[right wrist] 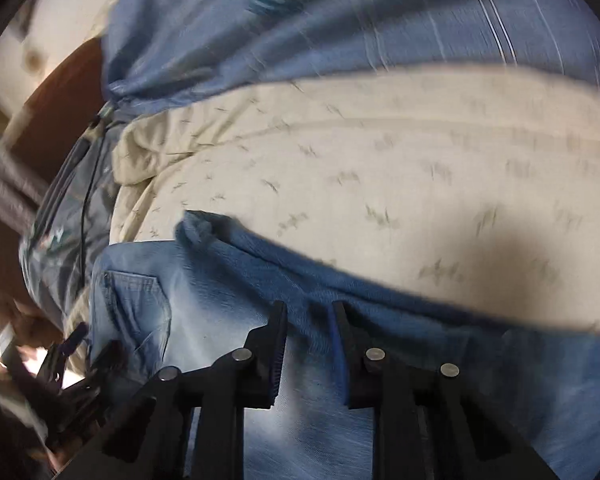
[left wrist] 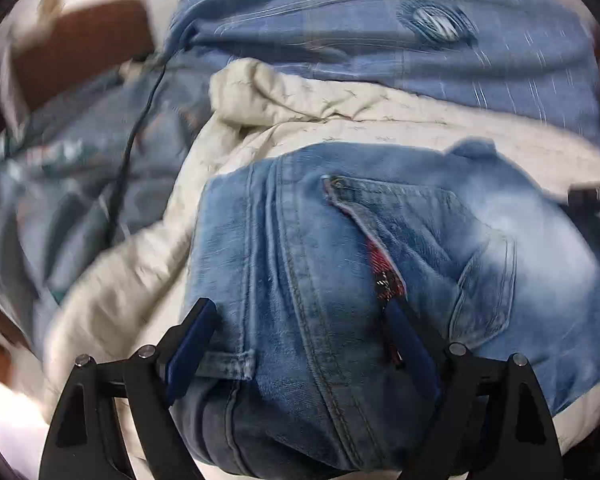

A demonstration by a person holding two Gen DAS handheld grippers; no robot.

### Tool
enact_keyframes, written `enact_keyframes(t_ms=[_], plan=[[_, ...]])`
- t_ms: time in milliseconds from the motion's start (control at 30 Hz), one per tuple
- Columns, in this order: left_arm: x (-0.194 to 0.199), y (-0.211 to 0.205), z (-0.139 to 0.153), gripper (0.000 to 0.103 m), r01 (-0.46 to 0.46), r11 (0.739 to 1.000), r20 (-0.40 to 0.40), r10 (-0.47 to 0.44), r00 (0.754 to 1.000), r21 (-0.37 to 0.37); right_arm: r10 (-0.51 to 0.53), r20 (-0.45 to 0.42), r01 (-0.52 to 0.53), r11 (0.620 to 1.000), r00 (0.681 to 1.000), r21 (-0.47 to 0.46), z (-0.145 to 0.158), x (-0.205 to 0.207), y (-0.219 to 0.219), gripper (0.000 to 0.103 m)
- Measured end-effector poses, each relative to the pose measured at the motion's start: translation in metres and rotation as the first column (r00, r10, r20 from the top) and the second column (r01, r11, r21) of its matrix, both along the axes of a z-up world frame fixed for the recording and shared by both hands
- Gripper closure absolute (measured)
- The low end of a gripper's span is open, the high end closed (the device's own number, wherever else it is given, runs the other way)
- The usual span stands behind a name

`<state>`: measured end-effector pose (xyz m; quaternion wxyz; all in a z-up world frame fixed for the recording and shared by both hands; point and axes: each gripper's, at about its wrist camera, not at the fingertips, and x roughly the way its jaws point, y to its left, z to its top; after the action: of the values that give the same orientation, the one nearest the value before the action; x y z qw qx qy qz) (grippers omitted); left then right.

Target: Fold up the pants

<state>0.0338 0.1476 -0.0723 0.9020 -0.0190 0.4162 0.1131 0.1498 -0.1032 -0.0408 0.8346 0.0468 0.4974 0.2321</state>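
On the bed: a cream sheet (left wrist: 300, 112) lay under a blue blanket (left wrist: 380, 8) at the far side.
Jeans (left wrist: 320, 280): spread on the sheet, waistband end bunched nearest the left camera, back pocket (left wrist: 484, 280) facing up.
Left gripper (left wrist: 300, 320): jaws spread wide around the bunched waistband, denim between them; pressing could not be told.
Right gripper (right wrist: 310, 320): jaws drawn close with a narrow gap, over the jeans' far edge; whether cloth was pinched could not be told.
Cable (left wrist: 140, 128): black, trailing over the bedding at left.
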Motion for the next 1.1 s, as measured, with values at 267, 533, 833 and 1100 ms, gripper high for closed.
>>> enact_keyframes(t_ms=[267,533,833,1100], plan=[[-0.001,0.011,-0.005,0.011,-0.005,1.000,0.010,0.005,1.000,-0.020,0.375,0.095,-0.331,0.891,0.922,-0.311,0.005,0.010,0.078,0.077],[-0.002,0.012,-0.008,0.009,-0.005,1.000,0.005,0.005,1.000,-0.004,0.478,0.049,-0.431,0.827,0.877,-0.361,-0.010,0.017,0.088,0.077],[0.000,0.013,-0.008,0.009,-0.008,1.000,0.004,0.008,1.000,-0.006,0.505,-0.017,-0.476,0.801,0.863,-0.363,-0.022,0.028,0.095,0.081],[0.000,0.013,-0.008,0.009,-0.008,1.000,0.004,0.008,1.000,-0.009,0.451,-0.023,-0.425,0.822,0.892,-0.379,-0.017,0.035,0.085,0.103]])
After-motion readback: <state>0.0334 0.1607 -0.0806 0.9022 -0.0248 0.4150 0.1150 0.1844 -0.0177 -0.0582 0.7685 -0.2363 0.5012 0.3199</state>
